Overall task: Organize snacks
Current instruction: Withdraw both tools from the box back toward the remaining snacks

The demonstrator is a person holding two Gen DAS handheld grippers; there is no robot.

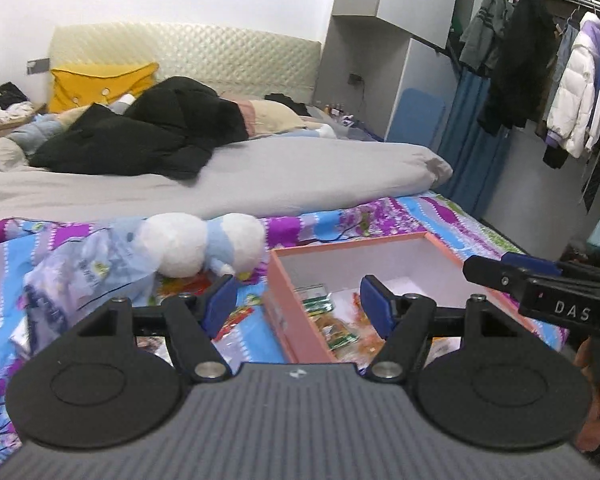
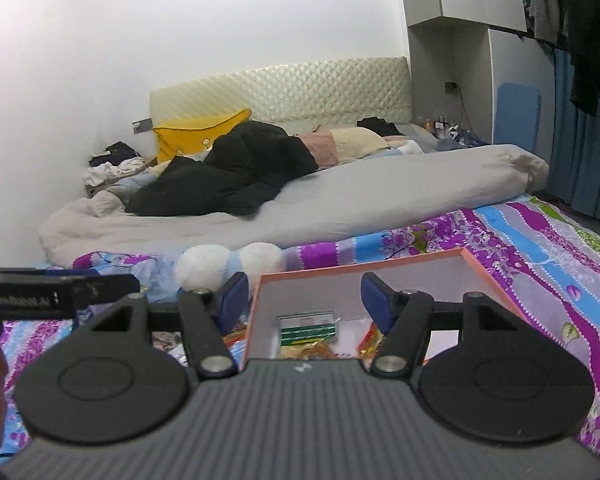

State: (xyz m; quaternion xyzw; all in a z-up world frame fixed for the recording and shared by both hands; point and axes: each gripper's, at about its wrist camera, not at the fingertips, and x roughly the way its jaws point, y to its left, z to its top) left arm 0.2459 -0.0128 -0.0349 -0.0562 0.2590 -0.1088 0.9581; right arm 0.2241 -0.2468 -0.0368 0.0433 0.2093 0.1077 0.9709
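An open pink box [image 1: 288, 304] with a white inside lies on the patterned bedsheet; it also shows in the right wrist view [image 2: 488, 276]. Several snack packets [image 1: 332, 324] lie in it, green and orange ones [image 2: 306, 330]. More loose packets [image 1: 236, 316] lie on the sheet left of the box. My left gripper [image 1: 300, 300] is open and empty above the box's left wall. My right gripper [image 2: 304, 298] is open and empty above the box's near end. The right gripper's body shows at the right of the left wrist view [image 1: 540, 292].
A white and blue plush toy [image 1: 200, 246] lies just behind the loose packets, next to a clear plastic bag [image 1: 80, 276]. A grey duvet [image 1: 260, 176] and black clothing [image 1: 152, 132] cover the bed behind. Hanging clothes [image 1: 572, 92] fill the right side.
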